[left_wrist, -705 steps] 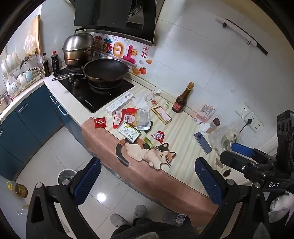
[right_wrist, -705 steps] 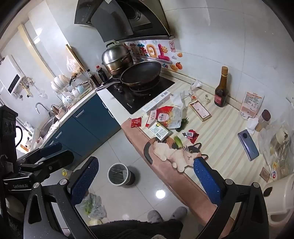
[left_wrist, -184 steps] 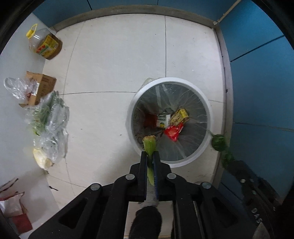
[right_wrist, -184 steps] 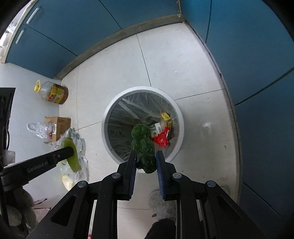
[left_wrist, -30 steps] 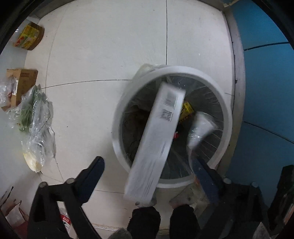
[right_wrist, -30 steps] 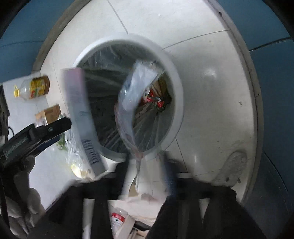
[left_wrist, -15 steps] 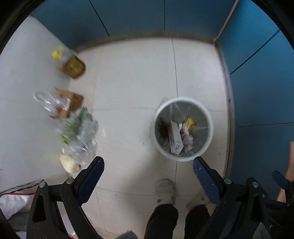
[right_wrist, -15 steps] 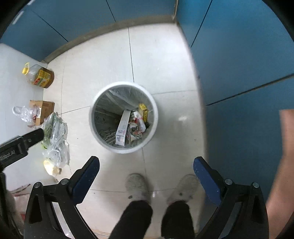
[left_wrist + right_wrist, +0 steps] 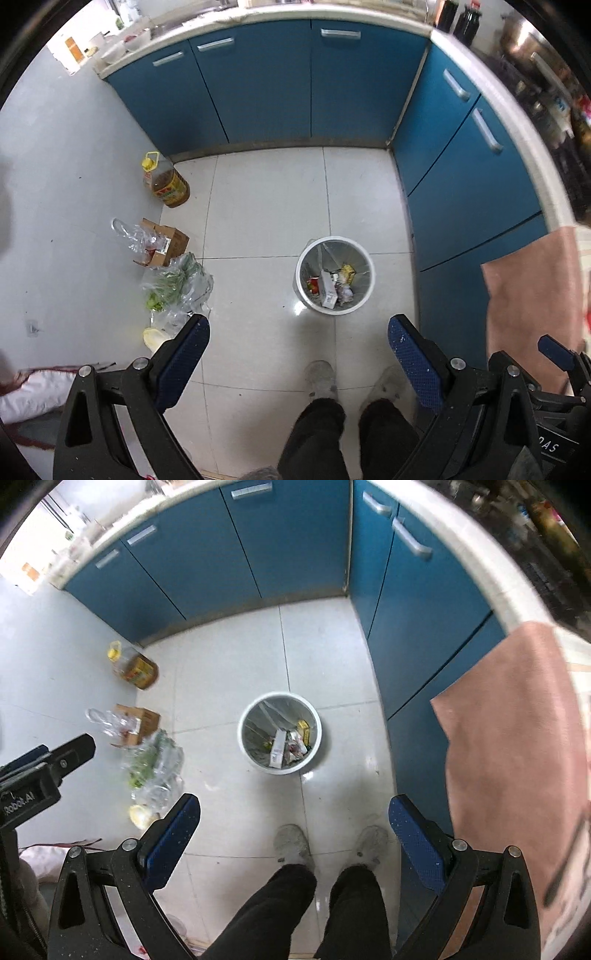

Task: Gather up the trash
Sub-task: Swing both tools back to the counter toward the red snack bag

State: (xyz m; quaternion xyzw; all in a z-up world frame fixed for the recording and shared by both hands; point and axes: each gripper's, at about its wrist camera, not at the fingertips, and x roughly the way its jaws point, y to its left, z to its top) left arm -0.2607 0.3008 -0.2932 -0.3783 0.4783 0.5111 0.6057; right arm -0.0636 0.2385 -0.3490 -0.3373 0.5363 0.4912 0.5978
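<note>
Two handheld grippers hang high over a kitchen floor, both pointed down at one round white trash bin standing on the pale tiles just beside the blue base cabinets. The left gripper has its two blue-padded fingers spread wide with nothing between them; the right gripper is likewise spread and holds nothing. Inside the lined bin lie one long white carton, one yellow packet, a red scrap and crumpled wrappers. Along the wall sit one oil jug with a yellow cap, one brown cardboard box and clear plastic bags of greens. Two grey slippers show below. Lettering reading "Robot.AI" is legible on the left tool's body in the right wrist view; "DAS" appears on the other.
</note>
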